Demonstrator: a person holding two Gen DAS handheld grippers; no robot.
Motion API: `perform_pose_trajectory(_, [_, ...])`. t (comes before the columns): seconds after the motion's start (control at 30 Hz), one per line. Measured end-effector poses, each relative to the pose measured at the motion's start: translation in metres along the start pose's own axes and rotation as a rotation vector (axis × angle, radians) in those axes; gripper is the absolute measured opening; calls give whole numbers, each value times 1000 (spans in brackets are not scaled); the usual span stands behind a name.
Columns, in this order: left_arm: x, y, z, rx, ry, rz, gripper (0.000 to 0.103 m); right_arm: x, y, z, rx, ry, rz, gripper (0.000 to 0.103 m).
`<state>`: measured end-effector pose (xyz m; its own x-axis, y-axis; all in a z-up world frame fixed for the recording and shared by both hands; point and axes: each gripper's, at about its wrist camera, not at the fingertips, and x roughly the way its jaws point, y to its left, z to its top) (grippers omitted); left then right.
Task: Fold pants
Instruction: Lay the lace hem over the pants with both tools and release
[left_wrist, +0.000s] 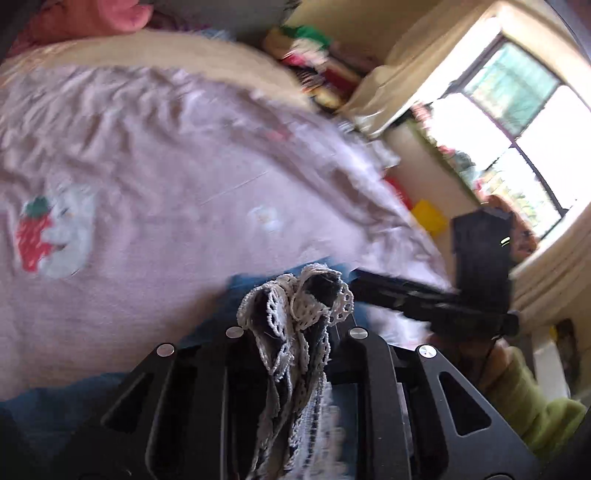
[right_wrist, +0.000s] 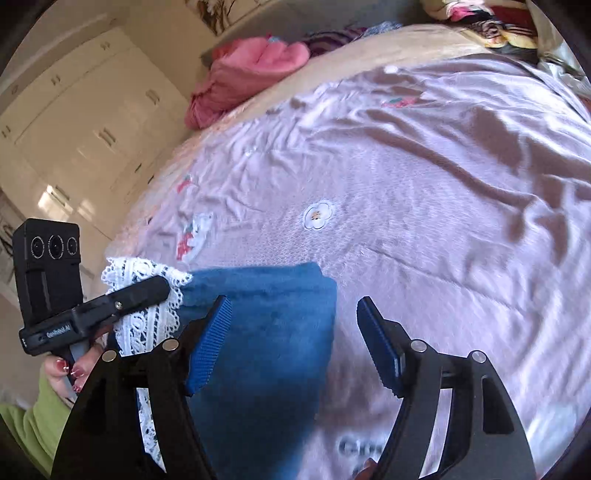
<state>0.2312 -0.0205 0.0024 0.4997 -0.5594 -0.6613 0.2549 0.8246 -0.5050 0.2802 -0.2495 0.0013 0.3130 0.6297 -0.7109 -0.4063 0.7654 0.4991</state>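
Note:
The blue pants (right_wrist: 266, 332) lie folded on the lilac bedspread (right_wrist: 424, 184), their white lace hem (right_wrist: 144, 280) at the left end. In the left wrist view my left gripper (left_wrist: 295, 332) is shut on the bunched lace hem (left_wrist: 295, 306), which hides the pads; blue cloth (left_wrist: 236, 291) shows beneath. My right gripper (right_wrist: 295, 343) hovers over the pants' right edge with its ribbed blue pads (right_wrist: 210, 343) standing wide apart and nothing between them. The left gripper (right_wrist: 162, 286) shows at the left of the right wrist view, lying on the lace.
A pink garment heap (right_wrist: 251, 74) sits at the bed's far edge, with white wardrobes (right_wrist: 74, 122) beyond. Colourful clothes (left_wrist: 314, 66) are stacked near a bright window (left_wrist: 517, 122). A hand with painted nails (right_wrist: 66, 369) and a green sleeve (right_wrist: 33, 424) hold the left gripper.

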Motion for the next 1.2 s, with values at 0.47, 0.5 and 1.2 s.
perform_pose_trajectory(0.47, [-22,10,-20,2,-28,299,44,24,16,-8,-142,10,-196,58])
perform_pose_trajectory(0.5, [-28,6,-20,13,-40,317,48,15,17,-10,-135,-9,-179,59])
perform_pose_trajectory(1.2, [-68,-24,-115,-58,5,363,60,-69,55,-105,-207,-83,-143,75])
